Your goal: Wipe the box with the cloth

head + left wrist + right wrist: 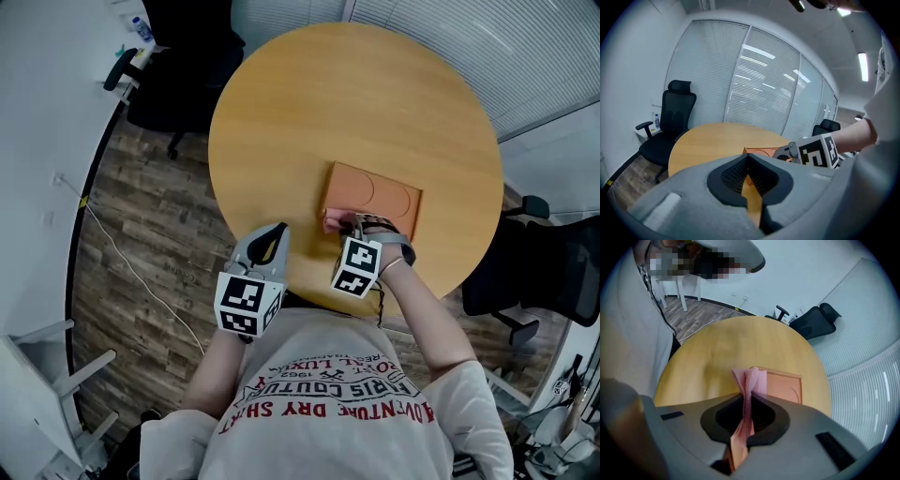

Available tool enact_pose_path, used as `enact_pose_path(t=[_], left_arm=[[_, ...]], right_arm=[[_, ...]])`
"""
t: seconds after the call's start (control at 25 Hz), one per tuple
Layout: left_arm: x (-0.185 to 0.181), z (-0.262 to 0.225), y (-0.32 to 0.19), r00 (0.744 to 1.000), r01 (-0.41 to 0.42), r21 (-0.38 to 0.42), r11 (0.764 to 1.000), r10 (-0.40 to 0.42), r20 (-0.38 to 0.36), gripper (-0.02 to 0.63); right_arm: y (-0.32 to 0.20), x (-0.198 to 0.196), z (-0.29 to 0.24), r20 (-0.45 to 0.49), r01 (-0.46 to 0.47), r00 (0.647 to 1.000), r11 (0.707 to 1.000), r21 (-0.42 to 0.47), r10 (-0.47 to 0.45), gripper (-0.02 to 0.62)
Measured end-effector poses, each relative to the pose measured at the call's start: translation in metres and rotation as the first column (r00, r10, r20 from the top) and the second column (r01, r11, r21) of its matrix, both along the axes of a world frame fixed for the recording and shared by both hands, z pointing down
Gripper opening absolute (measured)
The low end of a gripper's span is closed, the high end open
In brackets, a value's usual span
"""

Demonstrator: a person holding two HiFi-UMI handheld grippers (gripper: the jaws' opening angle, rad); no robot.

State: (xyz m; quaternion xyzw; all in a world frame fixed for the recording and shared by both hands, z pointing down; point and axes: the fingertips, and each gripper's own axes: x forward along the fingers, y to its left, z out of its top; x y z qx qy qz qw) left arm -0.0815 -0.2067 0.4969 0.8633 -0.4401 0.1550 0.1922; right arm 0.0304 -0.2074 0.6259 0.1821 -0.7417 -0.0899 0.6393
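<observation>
A flat orange box (375, 195) with two circles embossed on its lid lies on the round wooden table (309, 103), towards its near right. My right gripper (351, 225) is shut on a pink cloth (333, 221) and holds it against the box's near left corner. In the right gripper view the cloth (751, 383) sticks up folded between the shut jaws of the gripper (749, 398), with the box (783, 386) just behind it. My left gripper (277, 232) hovers over the table's near edge, left of the box, shut and holding nothing (748, 158).
A black office chair (183, 70) stands at the table's far left and another chair (539, 272) at its right. A white cable (122, 253) trails over the wood floor on the left. Window blinds (487, 47) run behind the table.
</observation>
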Motion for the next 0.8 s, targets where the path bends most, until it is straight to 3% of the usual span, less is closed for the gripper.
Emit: enact_pose_path(t=[0.16,0.4,0.8], left_arm=[[0.009,0.000,0.012,1.000,-0.022,-0.004,1.000,0.022,0.011,0.009],[0.016,0.006,0.029,0.998,-0.045,-0.008,0.999,0.046,0.033,0.009],[0.041,-0.010,0.021,0.996,-0.091,0.035,0.995,0.090,0.028,0.009]], right_arm=[[0.034,0.004,0.013,0.038,-0.023,0.999,0.994,-0.105,0.027,0.029],[0.059,0.015,0.021,0.042,-0.040,0.998,0.993,-0.112,0.045,0.029],[0.019,0.052,-0.041,0.117,-0.156,0.982,0.986,0.053,0.149,0.029]])
